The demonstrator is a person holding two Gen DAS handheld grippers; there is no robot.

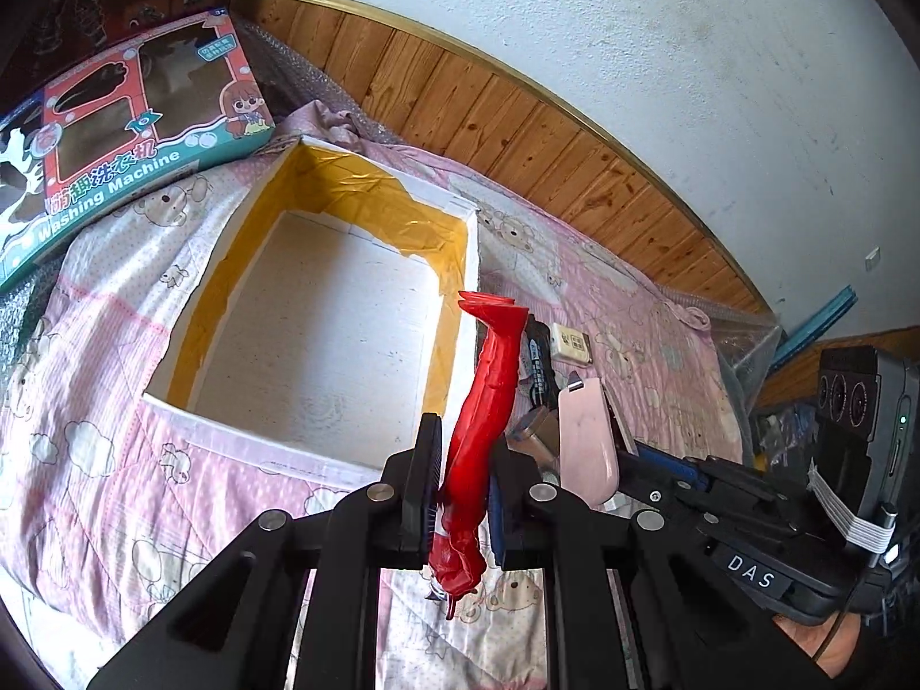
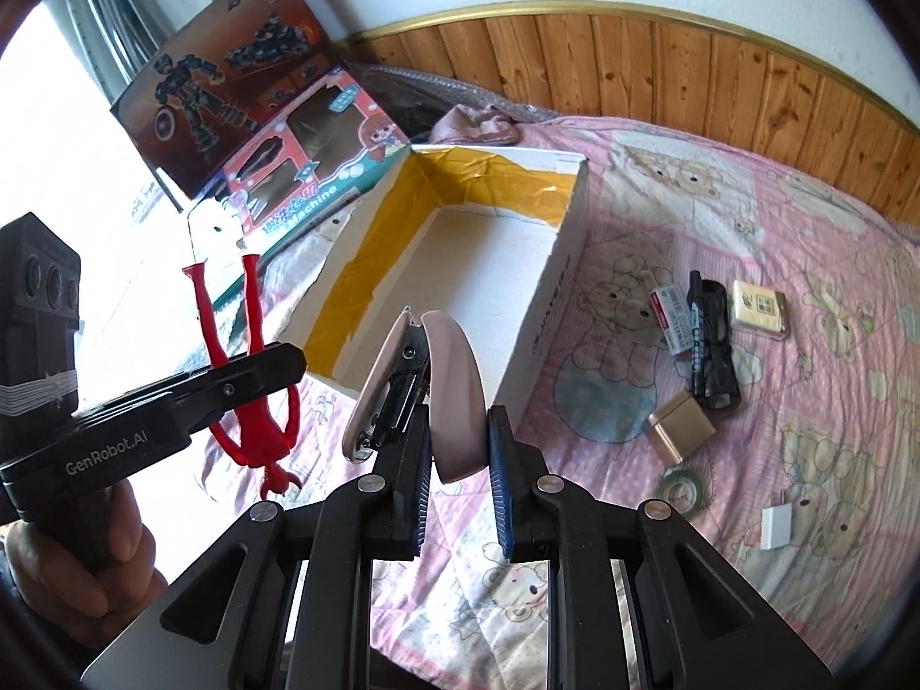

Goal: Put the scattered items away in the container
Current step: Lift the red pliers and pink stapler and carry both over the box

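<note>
A: Which way does the red figure (image 1: pixel 480 431) point?

B: Its long axis runs along the left tool (image 1: pixel 460 494), legs toward the far box (image 1: pixel 471 264), head hanging out the near end. The left tool is clamped on its body, above the pink quilt (image 1: pixel 115 460).

A: And the right tool (image 2: pixel 460 494)?

B: Clamped on a pink stapler (image 2: pixel 454 391), which stands up lengthwise from it, just near the box's right wall. A marker (image 2: pixel 698 333), eraser (image 2: pixel 667 313) and tape roll (image 2: pixel 681 486) lie on the bed, right.

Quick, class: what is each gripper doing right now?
Left gripper: shut on the red toy figure.
Right gripper: shut on the pink stapler.
</note>
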